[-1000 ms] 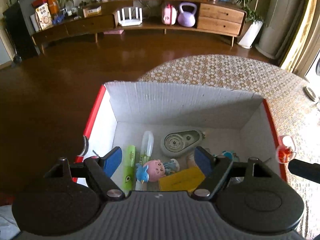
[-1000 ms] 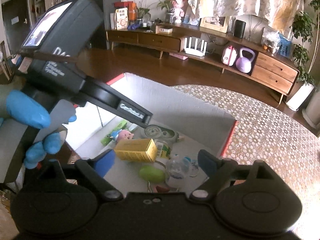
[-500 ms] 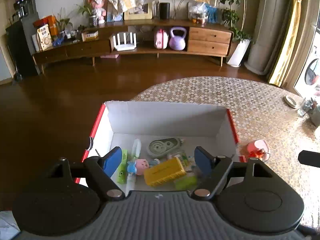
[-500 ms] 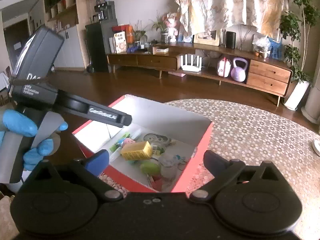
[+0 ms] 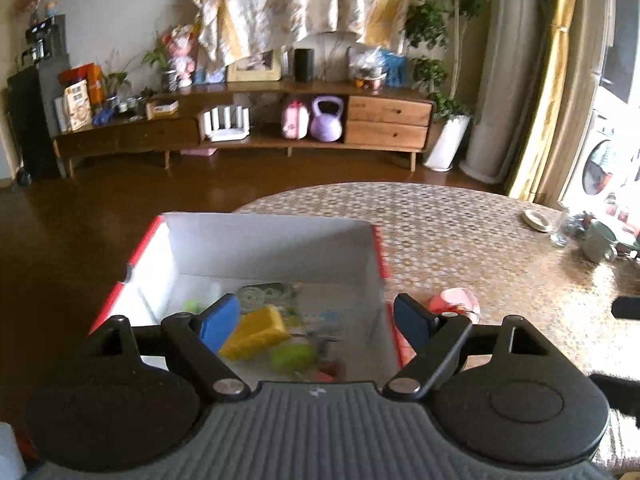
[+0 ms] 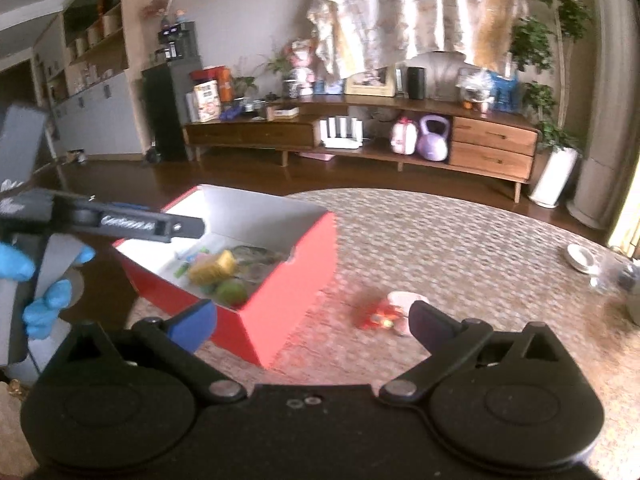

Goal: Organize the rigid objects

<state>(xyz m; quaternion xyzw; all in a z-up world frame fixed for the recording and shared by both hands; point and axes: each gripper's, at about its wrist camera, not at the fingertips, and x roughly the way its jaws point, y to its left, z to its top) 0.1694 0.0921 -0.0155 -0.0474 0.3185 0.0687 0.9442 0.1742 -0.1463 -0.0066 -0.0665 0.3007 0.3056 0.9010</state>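
A red cardboard box (image 5: 272, 248) with a white inside stands on the table. It holds a yellow block (image 5: 256, 332), a green egg-shaped toy (image 5: 290, 356) and several blurred small items. My left gripper (image 5: 316, 320) hovers over the box's near edge, its jaws opening, with nothing held between them. My right gripper (image 6: 312, 322) stands wide open and empty, back from the red box (image 6: 288, 312) at its near right corner. A pink and red small toy (image 6: 394, 312) lies on the cloth to the right of the box. A blue-gloved hand (image 6: 44, 304) holds the left gripper's handle.
The round table (image 6: 460, 248) has a patterned cloth. A small dish (image 5: 536, 220) and a green mug (image 5: 600, 240) sit at its far right. Beyond the table lie a dark wooden floor and a long sideboard (image 5: 384, 124).
Both grippers have drawn back and risen from inside the box. The box now looks smaller and farther. The right jaws have spread wider, and the pink toy has come into the right view.
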